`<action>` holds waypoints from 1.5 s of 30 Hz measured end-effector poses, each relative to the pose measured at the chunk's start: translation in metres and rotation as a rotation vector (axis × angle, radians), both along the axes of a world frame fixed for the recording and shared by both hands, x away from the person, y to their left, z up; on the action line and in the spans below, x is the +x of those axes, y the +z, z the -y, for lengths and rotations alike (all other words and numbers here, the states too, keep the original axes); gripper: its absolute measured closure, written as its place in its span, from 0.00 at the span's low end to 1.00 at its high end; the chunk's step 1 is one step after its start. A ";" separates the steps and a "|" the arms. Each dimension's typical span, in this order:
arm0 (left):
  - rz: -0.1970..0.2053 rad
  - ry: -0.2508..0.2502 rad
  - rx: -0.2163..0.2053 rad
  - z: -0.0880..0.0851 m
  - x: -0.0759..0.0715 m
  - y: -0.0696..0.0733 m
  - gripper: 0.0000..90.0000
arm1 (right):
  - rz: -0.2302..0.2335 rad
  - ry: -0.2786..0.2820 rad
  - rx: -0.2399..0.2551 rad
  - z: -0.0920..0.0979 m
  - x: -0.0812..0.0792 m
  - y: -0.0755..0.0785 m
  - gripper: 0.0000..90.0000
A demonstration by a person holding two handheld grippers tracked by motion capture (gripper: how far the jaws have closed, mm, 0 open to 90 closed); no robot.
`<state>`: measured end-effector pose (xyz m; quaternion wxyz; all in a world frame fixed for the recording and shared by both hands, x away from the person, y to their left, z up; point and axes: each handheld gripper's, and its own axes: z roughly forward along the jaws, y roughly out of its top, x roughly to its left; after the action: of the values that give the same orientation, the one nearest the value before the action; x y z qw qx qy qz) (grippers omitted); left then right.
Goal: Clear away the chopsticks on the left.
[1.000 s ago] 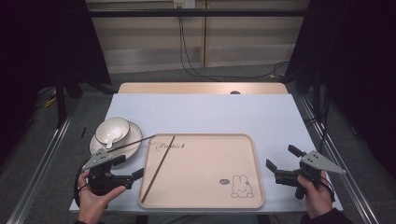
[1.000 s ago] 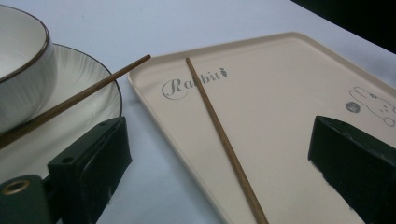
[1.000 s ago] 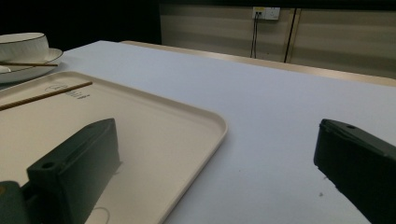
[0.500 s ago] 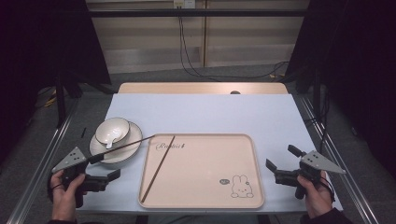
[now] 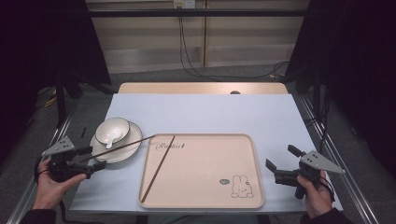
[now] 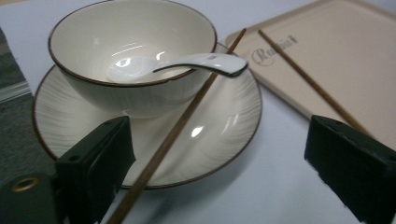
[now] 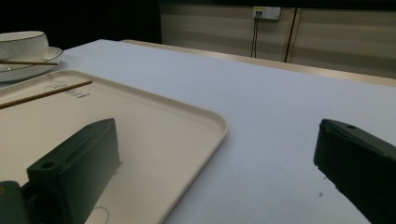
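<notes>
The chopstick [image 6: 175,128] nearest the left gripper [image 5: 91,158] is a thin, dark brown wooden stick, straight and plain; it lies slantwise across the plate [image 6: 224,140], resting on the plate's rim beside the bowl [image 6: 135,56], its far tip reaching over the edge of the tray [image 5: 205,186], its near end running down between the left gripper's jaws in the left gripper view. Those jaws stand released, wide apart, one on either side of the stick, neither pad pressing on it; they have just been closing a little. A second chopstick [image 5: 158,169] of the same look lies inside the tray, slanting from near the printed lettering toward the tray's near left corner.

The bowl is white with a thin dark rim and sits on the ribbed white plate, at the left of the pale blue worktop [image 5: 205,112]; in it rests a white spoon [image 6: 187,65], its handle jutting over the bowl's edge; the cream tray carries a small rabbit drawing near its right corner.

The right gripper [image 5: 282,164] is held at the worktop's right edge, just beside the tray; its jaws are released, nothing between them.
</notes>
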<state>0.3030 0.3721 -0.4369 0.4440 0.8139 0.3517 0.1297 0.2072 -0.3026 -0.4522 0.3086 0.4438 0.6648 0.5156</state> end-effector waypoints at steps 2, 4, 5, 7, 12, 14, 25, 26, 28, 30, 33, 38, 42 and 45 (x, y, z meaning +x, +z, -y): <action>-0.004 -0.013 0.024 0.000 0.005 -0.002 0.12 | 0.000 -0.002 0.001 0.000 0.000 0.000 0.00; 0.002 -0.019 0.062 0.000 0.010 -0.003 0.14 | 0.000 -0.002 0.000 0.000 0.000 0.000 0.00; -0.004 -0.020 0.054 0.001 0.012 -0.004 0.14 | 0.003 -0.004 -0.002 0.000 0.000 0.000 0.00; 0.007 -0.052 0.075 0.000 0.016 -0.006 0.26 | 0.002 -0.003 -0.001 0.000 0.000 0.000 0.00; -0.011 -0.060 0.127 0.001 0.025 -0.007 0.39 | 0.003 -0.004 -0.004 0.000 0.000 0.000 0.00; -0.026 -0.086 0.141 0.002 0.029 -0.009 0.44 | 0.003 -0.003 -0.004 0.000 0.000 0.000 0.00; -0.032 -0.139 0.223 0.011 0.035 -0.012 0.70 | 0.004 -0.006 -0.004 0.000 0.000 0.000 0.00; -0.028 -0.143 0.227 0.012 0.036 -0.012 0.72 | 0.001 -0.003 -0.003 0.000 0.000 0.000 0.00; -0.032 -0.152 0.222 0.014 0.036 -0.013 0.75 | -0.001 -0.003 -0.002 0.000 0.000 0.000 0.00; -0.031 -0.146 0.241 0.016 0.036 -0.012 0.80 | -0.002 -0.002 0.000 0.000 0.000 0.000 0.00; -0.037 -0.167 0.240 0.021 0.037 -0.013 0.82 | -0.003 -0.003 0.002 0.000 0.000 0.000 0.00; -0.021 -0.174 0.252 0.023 0.037 -0.014 0.88 | -0.001 -0.005 -0.003 0.000 0.000 0.000 0.00; -0.031 -0.193 0.246 0.025 0.036 -0.014 0.93 | -0.002 -0.005 -0.002 0.000 0.000 0.000 0.00; -0.047 -0.202 0.258 0.026 0.036 -0.013 0.94 | -0.003 -0.006 0.000 0.000 0.000 0.000 0.00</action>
<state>0.3390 0.3456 -0.4495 0.3381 0.8981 0.2591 0.1093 0.2070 -0.3029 -0.4523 0.3093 0.4466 0.6640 0.5139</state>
